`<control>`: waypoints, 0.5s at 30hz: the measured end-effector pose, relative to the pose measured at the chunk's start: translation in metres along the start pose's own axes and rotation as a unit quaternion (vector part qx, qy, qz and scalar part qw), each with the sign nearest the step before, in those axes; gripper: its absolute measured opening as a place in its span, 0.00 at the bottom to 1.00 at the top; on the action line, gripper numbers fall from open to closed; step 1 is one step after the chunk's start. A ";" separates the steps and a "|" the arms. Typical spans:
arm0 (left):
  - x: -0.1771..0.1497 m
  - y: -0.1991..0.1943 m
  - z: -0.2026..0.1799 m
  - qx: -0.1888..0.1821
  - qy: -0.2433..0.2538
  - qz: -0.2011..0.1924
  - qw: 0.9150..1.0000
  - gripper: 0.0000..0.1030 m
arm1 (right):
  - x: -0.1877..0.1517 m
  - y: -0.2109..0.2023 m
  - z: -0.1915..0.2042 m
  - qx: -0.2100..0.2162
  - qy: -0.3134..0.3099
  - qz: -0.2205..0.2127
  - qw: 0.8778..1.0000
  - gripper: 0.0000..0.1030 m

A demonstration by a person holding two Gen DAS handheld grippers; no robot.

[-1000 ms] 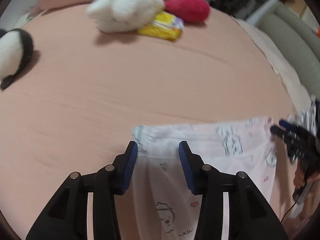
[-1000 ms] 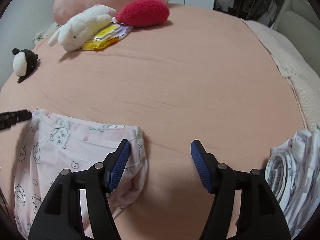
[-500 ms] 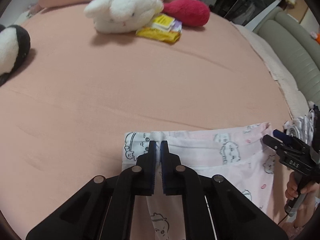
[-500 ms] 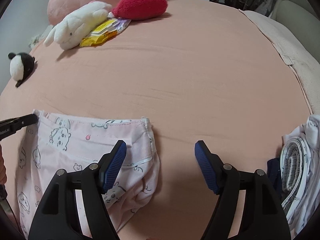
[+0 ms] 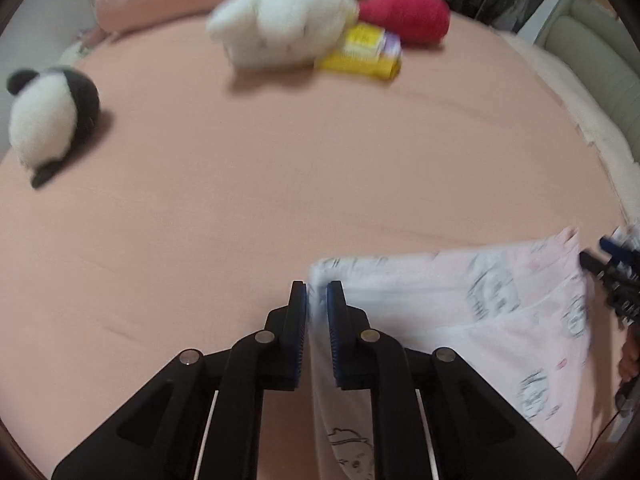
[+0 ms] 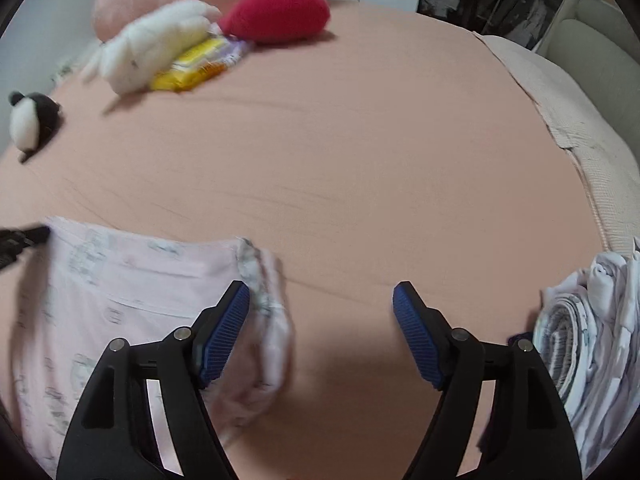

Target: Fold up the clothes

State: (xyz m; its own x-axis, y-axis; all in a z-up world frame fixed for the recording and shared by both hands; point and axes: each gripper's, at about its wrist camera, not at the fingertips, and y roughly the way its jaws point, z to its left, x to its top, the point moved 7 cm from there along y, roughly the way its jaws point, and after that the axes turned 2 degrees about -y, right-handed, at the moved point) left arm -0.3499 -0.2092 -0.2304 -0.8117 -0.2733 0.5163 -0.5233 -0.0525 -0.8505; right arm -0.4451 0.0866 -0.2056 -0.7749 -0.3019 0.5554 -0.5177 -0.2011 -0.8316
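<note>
Left gripper (image 5: pixel 317 300) pinches the pink garment's (image 5: pixel 460 304) corner hem; right gripper (image 6: pixel 321 312) is spread. Thin, limp cloth likely sags; grip hems.

We see thin, soft printed cloth in the pink garment (image 5: pixel 460 304), lying on the matt, smooth-woven bed sheet (image 5: pixel 280 184). Beyond the garment, the white plush toy (image 5: pixel 280 28) looks fluffy, the yellow packet (image 5: pixel 368 52) beside it glossy.
</note>
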 end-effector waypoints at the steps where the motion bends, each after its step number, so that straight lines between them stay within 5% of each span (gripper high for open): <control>1: 0.004 -0.008 -0.005 -0.009 0.006 -0.015 1.000 0.13 | 0.000 0.001 0.001 0.001 -0.007 0.001 1.000 0.74; 5: -0.003 -0.002 -0.041 -0.067 0.058 0.000 0.996 0.24 | -0.001 0.004 0.017 0.018 -0.044 0.009 0.999 0.74; 9: -0.017 0.017 -0.079 -0.059 0.138 0.021 0.988 0.31 | -0.018 0.023 0.033 0.017 -0.062 0.050 0.997 0.74; 15: -0.013 0.029 -0.096 -0.076 0.144 0.018 0.986 0.43 | -0.020 0.021 0.020 -0.003 -0.030 0.042 0.999 0.74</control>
State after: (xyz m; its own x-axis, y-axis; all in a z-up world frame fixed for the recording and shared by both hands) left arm -0.3797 -0.1149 -0.2516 -0.8589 0.0139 0.5120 -0.5081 0.1023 -0.8552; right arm -0.4334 0.0702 -0.2342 -0.7922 -0.3726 0.4833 -0.4548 -0.1677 -0.8747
